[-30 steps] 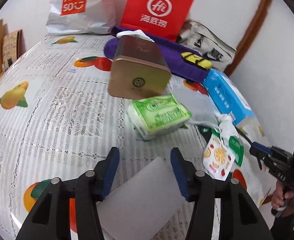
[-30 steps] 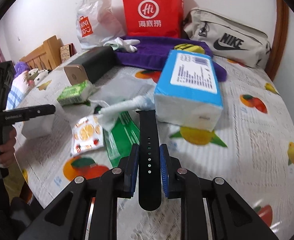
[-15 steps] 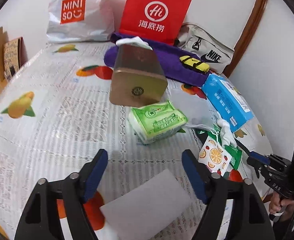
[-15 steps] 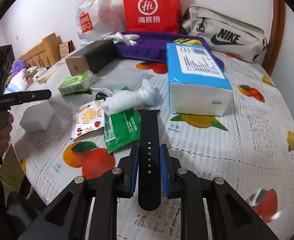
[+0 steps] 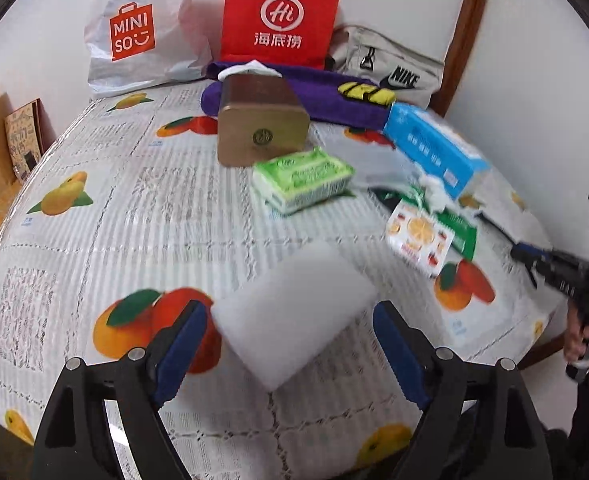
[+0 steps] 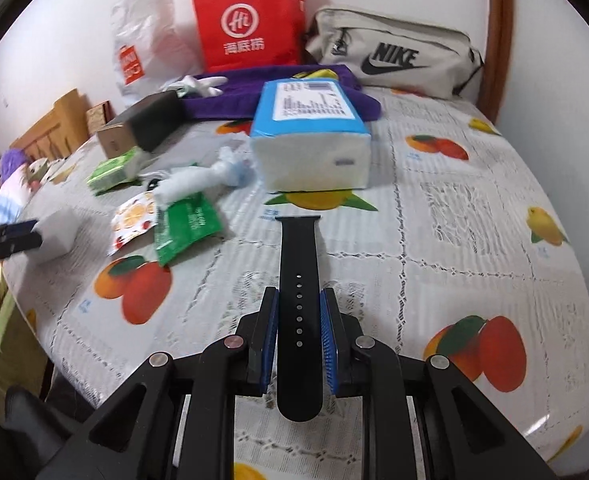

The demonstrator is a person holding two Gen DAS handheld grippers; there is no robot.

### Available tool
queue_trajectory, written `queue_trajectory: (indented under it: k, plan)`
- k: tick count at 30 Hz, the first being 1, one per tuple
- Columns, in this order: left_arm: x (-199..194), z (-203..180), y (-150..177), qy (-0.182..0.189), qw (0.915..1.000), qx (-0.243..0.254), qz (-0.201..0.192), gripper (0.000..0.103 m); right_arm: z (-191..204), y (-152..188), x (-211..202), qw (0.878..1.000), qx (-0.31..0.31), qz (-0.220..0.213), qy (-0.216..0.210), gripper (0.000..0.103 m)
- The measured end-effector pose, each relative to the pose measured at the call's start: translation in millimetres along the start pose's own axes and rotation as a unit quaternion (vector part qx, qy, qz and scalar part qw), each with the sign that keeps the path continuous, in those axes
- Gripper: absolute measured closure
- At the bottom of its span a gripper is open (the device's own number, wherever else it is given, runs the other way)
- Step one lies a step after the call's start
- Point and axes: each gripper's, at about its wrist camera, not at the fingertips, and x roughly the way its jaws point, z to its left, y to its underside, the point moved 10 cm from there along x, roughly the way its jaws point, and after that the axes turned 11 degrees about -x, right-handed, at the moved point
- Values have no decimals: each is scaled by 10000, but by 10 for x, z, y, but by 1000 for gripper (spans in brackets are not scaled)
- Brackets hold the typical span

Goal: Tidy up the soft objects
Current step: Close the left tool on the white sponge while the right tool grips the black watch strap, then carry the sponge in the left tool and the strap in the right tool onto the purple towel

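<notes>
A white sponge block point(image 5: 294, 304) lies on the fruit-print tablecloth point(image 5: 142, 208) between the blue pads of my left gripper point(image 5: 288, 312). Its jaws are opening and stand wide; the right pad is clear of the sponge. The right wrist view shows the same sponge point(image 6: 58, 228) by the left gripper point(image 6: 10, 236) at the left edge. My right gripper point(image 6: 299, 294) is shut on a black watch strap point(image 6: 298, 248), which sticks out forward over the cloth. That gripper point(image 5: 546, 260) also shows at the right edge, a hand behind it.
Ahead lie a green tissue pack point(image 5: 302, 176), a gold tin point(image 5: 262, 128), a blue tissue pack point(image 6: 310, 136), a rolled white cloth point(image 6: 198, 180) and two sachets point(image 6: 166, 220). A purple towel point(image 5: 326, 96), red bag point(image 5: 278, 16) and Nike bag point(image 6: 394, 56) line the wall.
The left jaws spread wide and let go of the sponge, which now lies further out on the cloth as the gripper drew back. The right gripper shifted sideways, still holding the strap.
</notes>
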Motion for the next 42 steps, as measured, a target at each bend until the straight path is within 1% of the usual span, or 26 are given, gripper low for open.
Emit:
queue_trajectory:
  k: [3, 5, 8, 11, 16, 18, 20, 21, 22, 23, 24, 25, 26, 29, 31, 33, 35, 37, 39, 42]
  plan:
    - [50, -7, 52, 11, 10000, 16, 64, 19, 14, -91, 87, 9999, -1, -92, -48, 83]
    - [114, 10, 68, -66, 9999, -36, 106, 19, 36, -152, 174, 9999, 6, -85, -114, 83]
    - [144, 9, 35, -190, 9998, 4, -14, 19, 94, -216, 254, 9998, -50, -79, -181, 83]
    - [187, 15, -7, -245, 9996, -76, -72, 19, 161, -258, 303, 9996, -85, -72, -246, 83]
    - [267, -18, -90, -418, 9989, -54, -187, 19, 212, -259, 335, 9997, -228, -42, -114, 82]
    - [295, -35, -105, -487, 9986, 2, -208, 19, 218, -254, 342, 9997, -236, -34, -100, 80]
    - [329, -54, -116, -618, 9978, 110, -230, 20, 256, -263, 353, 9995, -305, -21, -116, 70]
    - [340, -65, -120, -676, 9973, 170, -236, 22, 280, -268, 365, 9994, -349, -11, -78, 68]
    - [343, -85, -126, -749, 9965, 257, -259, 30, 297, -274, 373, 9991, -431, -11, 38, 66]
    - [340, -96, -133, -786, 9961, 293, -282, 42, 305, -284, 378, 9987, -501, -10, 118, 67]
    - [333, -106, -143, -771, 9962, 295, -294, 43, 311, -289, 379, 9985, -530, -17, 144, 69]
    - [333, -121, -148, -701, 9969, 265, -258, 43, 307, -293, 376, 9986, -507, -8, 151, 79]
    - [330, -130, -154, -647, 9973, 243, -232, 45, 298, -296, 375, 9988, -467, 6, 129, 81]
    - [280, -129, -185, -594, 9978, 162, -252, 45, 274, -291, 350, 9992, -398, 93, 51, 82]
    - [219, -144, -223, -491, 9984, 76, -258, 45, 286, -280, 306, 9991, -406, 144, -24, 82]
    - [162, -152, -266, -366, 9989, -54, -272, 45, 285, -275, 245, 9990, -416, 154, -65, 82]
    - [126, -146, -307, -349, 9989, -126, -299, 45, 269, -289, 176, 9991, -377, 132, -110, 82]
    - [88, -143, -365, -348, 9987, -179, -320, 45, 233, -323, 95, 9993, -336, 74, -114, 82]
    - [39, -152, -448, -253, 9987, -275, -346, 45, 192, -384, 1, 9995, -289, -15, -145, 82]
    - [-9, -169, -572, -202, 9984, -354, -391, 45, 174, -514, -151, 9989, -256, -223, -309, 82]
